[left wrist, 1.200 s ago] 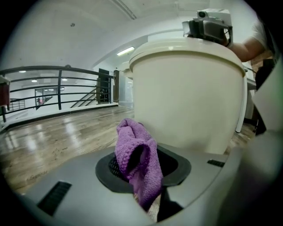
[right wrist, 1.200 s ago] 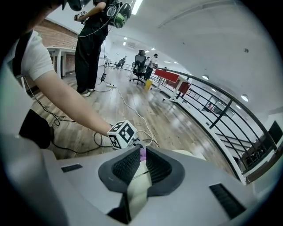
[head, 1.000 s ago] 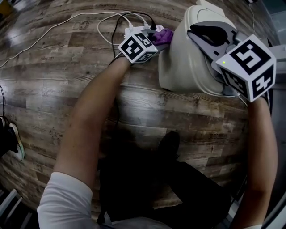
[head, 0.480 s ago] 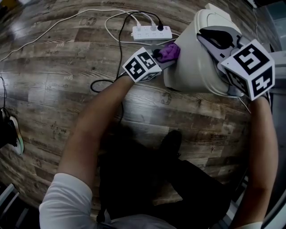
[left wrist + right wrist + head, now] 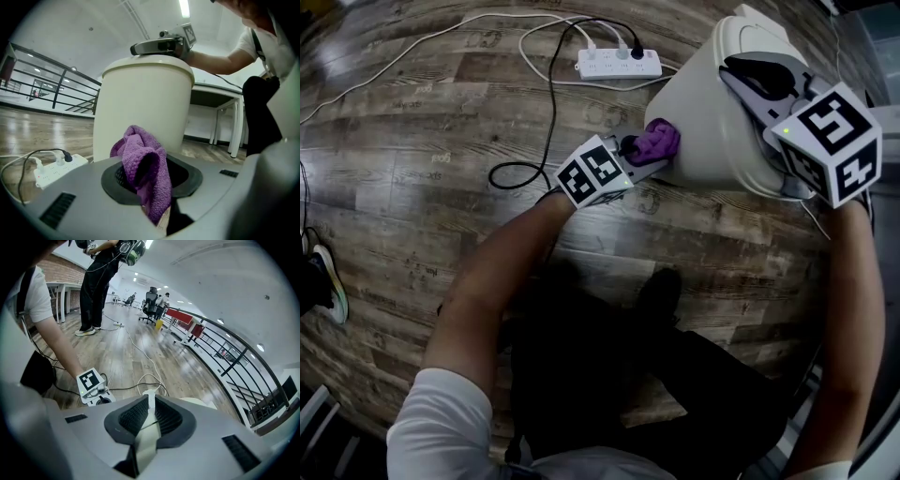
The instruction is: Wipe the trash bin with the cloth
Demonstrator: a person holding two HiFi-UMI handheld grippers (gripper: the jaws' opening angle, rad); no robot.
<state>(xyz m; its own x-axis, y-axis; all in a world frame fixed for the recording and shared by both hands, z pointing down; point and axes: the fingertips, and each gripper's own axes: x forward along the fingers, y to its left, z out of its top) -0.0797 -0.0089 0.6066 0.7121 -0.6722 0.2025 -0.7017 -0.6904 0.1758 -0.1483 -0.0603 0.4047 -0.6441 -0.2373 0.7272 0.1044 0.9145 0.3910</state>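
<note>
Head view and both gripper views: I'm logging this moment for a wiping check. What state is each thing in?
trash bin: standing on the floor, lid down, top edge gripped.
cloth: bunched, clamped in jaws, apparently against the bin's side.
left gripper: shut on the cloth.
right gripper: shut on the trash bin's top edge.
power strip: lying on the floor, plugs in it.

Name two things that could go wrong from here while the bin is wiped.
The right gripper pinches only the thin rim of the trash bin, so pushing with the left gripper might tip it. The power strip and cables lie near the cloth; a wide stroke could snag them.
</note>
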